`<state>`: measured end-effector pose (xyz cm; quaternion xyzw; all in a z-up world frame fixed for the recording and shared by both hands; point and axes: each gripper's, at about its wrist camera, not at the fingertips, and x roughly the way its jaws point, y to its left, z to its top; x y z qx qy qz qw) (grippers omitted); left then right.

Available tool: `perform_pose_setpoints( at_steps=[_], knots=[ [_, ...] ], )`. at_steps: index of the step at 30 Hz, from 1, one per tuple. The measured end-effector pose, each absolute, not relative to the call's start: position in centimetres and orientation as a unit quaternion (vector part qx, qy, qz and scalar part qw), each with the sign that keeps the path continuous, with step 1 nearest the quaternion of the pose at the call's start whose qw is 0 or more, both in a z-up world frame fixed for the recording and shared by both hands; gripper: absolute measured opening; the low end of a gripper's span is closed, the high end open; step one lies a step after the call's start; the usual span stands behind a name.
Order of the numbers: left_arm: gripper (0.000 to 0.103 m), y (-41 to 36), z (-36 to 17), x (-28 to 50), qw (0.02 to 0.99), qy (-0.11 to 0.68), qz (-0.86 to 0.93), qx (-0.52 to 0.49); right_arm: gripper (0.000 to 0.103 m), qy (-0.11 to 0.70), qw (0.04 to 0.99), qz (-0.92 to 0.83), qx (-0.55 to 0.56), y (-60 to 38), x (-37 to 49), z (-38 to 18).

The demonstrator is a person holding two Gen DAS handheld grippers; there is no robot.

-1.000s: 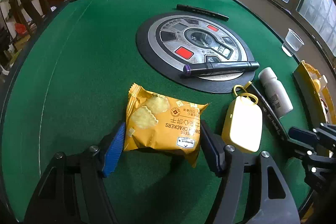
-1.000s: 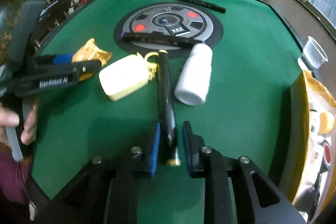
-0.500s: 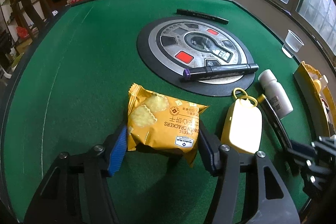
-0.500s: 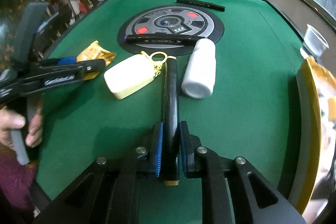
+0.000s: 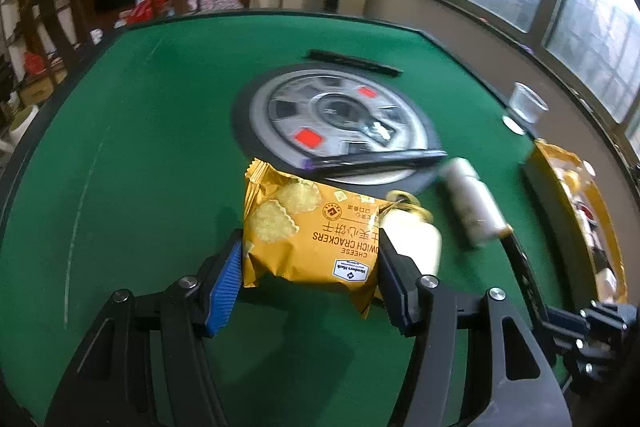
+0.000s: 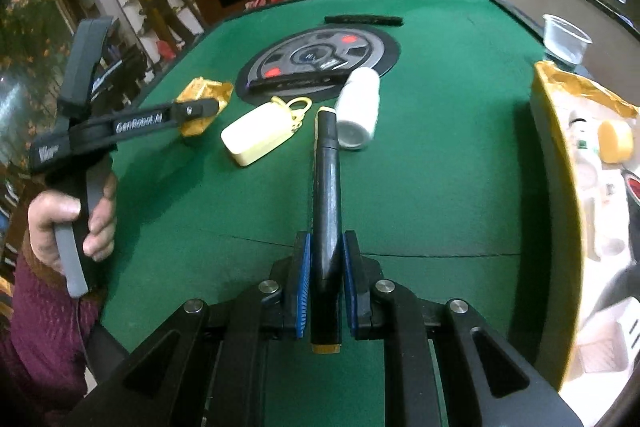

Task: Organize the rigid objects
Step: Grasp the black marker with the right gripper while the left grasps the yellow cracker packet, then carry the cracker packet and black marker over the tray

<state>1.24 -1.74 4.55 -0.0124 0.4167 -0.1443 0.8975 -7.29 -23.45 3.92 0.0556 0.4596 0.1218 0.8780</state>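
So the left gripper [image 5: 310, 269] has its jaws about halfway apart and pressed onto both sides of a yellow cracker packet [image 5: 310, 231], low centre of the left wrist view. The packet looks lifted a bit off the green surface [image 5: 132, 147], shadow underneath.

The right gripper [image 6: 325, 281] is clamped nearly all the way shut on a black marker [image 6: 326, 195], which sticks straight up the middle of the right wrist frame, tip toward the white bottle [image 6: 358, 111]. The bottle is lying on its side, just right of the marker tip. A pale yellow case [image 6: 258, 135] with a clip sits left of the marker.

Another dark marker [image 6: 298, 81] lies across the edge of the round centre panel [image 6: 320, 59]. A hand [image 6: 72, 223] grips the left handle at the left edge. Plastic cup [image 6: 566, 39] upper right.
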Motion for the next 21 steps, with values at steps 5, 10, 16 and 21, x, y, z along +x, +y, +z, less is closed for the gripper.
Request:
perform_pose_setpoints(
  at_steps=[5,10,16,21],
  knots=[
    [0.060,-4.2,5.4,-1.2,0.896,0.410,-0.173,-0.008,0.014,0.449,0.883,0.122,0.069,-24.6,-7.9,4.6],
    [0.060,-6.4,6.4,-2.8,0.891,0.407,-0.201,-0.006,0.014,0.437,0.887,0.124,0.080,-25.4,-8.5,5.2],
    [0.060,-9.4,7.5,-4.0,0.886,0.404,-0.228,0.010,0.014,0.418,0.896,0.115,0.096,-27.7,-9.4,6.3],
    [0.060,-12.3,8.3,-4.7,0.879,0.402,-0.254,0.021,0.014,0.405,0.903,0.098,0.109,-30.4,-10.6,7.2]
  ],
)
